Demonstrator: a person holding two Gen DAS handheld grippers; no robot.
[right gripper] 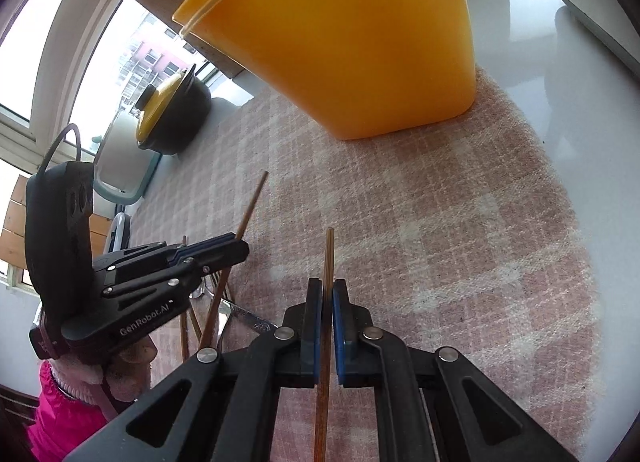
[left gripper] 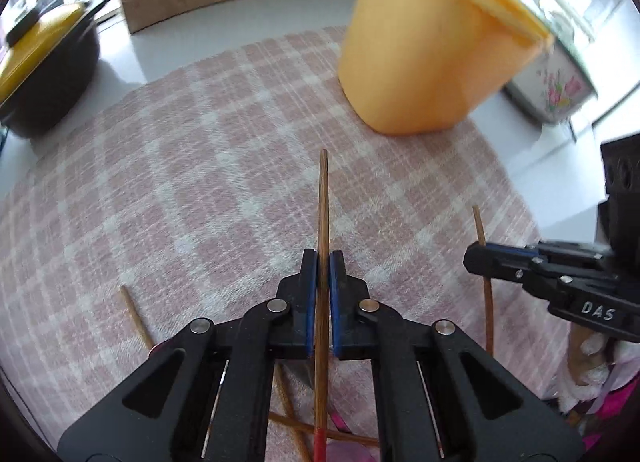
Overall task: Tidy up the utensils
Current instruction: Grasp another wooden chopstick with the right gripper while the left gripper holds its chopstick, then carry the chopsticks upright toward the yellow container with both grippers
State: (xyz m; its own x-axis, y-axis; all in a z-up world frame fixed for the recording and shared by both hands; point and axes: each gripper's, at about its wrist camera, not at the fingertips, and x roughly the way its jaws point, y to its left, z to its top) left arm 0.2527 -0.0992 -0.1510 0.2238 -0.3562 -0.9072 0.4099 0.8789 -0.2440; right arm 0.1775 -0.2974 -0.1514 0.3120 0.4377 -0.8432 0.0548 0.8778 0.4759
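**Both grippers clamped on chopsticks**

Pink checked cloth covers your table, with the orange container standing at its far side. Your left gripper pinches one chopstick; your right gripper pinches another chopstick. More loose chopsticks lie near you.

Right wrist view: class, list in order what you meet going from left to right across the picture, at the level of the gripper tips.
Left gripper shut on a chopstick → right gripper shut on its own chopstick → bare checked cloth.
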